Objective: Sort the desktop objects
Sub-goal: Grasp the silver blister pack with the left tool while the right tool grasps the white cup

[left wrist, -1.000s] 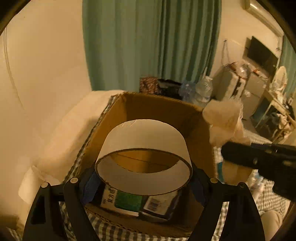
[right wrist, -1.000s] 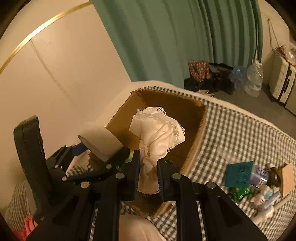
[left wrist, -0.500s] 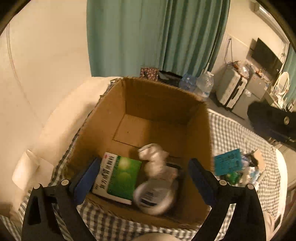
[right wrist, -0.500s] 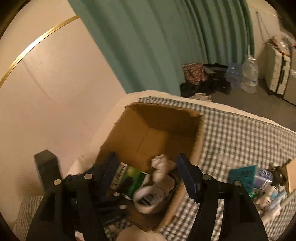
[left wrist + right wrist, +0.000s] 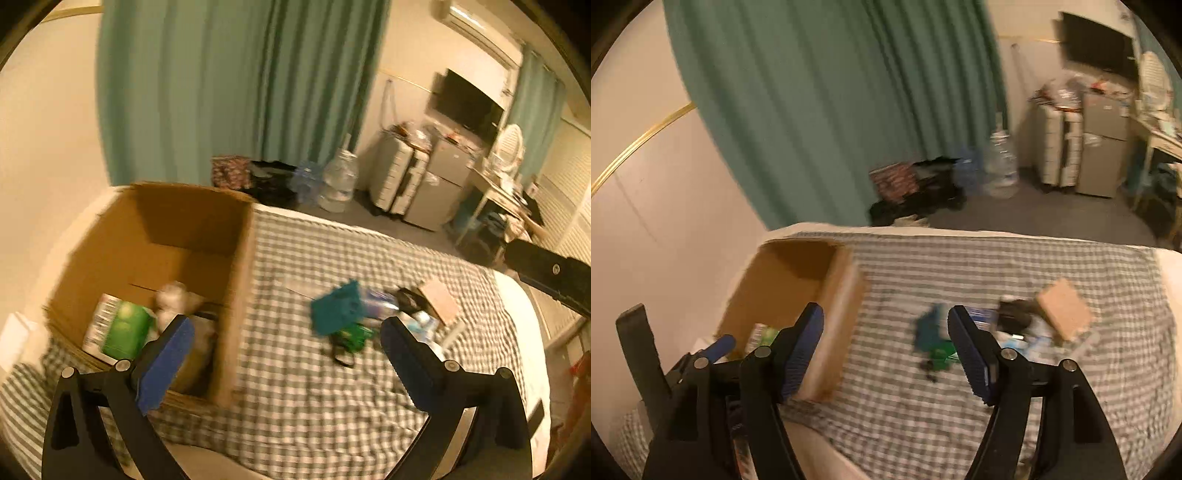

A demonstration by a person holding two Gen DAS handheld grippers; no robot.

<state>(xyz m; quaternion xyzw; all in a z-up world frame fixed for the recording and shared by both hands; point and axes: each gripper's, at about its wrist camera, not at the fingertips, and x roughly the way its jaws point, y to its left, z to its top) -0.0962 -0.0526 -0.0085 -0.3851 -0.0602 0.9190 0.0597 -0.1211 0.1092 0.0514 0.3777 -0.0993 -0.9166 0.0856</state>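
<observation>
Bare checked cloth [image 5: 295, 387] lies between box [image 5: 236, 295] wall and clutter [image 5: 343, 317]. Both grippers (left [image 5: 284, 354], right [image 5: 886, 343]) tilt downward, jaws opening, nothing between them.

Both views smeared by motion blur. Heap of small items [image 5: 373, 317] on the checked bed cover [image 5: 303, 387] too blurred to name: only a teal shape, a green patch and a tan card-like piece made out. Inside the cardboard box [image 5: 236, 295], a whitish lump [image 5: 173, 299] blurred, partly hidden behind the near-left tong of the left tongs [image 5: 284, 356]. Box floor in the right wrist view mostly hidden by the right tongs [image 5: 886, 354], jaws opening, nothing between them. Black bar [image 5: 550, 273] cut off at the right edge.
</observation>
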